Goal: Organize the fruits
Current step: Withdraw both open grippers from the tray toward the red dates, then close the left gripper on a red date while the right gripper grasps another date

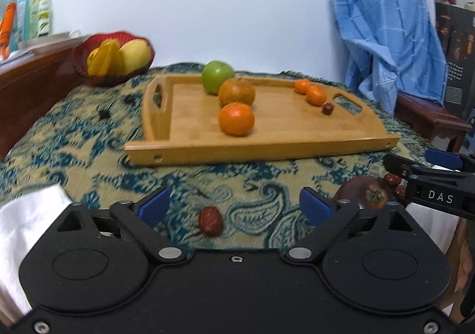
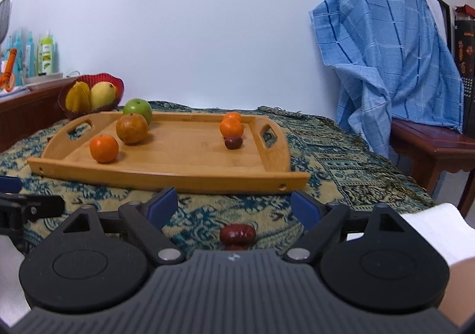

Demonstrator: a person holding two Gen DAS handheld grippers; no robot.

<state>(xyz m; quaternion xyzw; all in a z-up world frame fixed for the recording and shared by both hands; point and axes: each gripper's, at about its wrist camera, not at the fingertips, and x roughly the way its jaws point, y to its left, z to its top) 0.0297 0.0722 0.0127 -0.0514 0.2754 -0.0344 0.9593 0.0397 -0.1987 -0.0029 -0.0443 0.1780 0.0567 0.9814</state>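
Both grippers hover low over the patterned worktop (image 1: 89, 138) with fingers spread wide and holding nothing. A red date (image 1: 210, 221) lies between the left gripper (image 1: 234, 208) fingers; another date (image 2: 237, 234) lies between the right gripper (image 2: 234, 205) fingers. Behind, the wooden tray (image 2: 178, 176) carries oranges and a green apple (image 2: 138, 110).

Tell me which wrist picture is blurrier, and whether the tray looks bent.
Left wrist view: softer, the patterned cloth smeared; wooden tray front edge fairly straight. Right wrist view: sharper; tray front edge bows from fisheye distortion.
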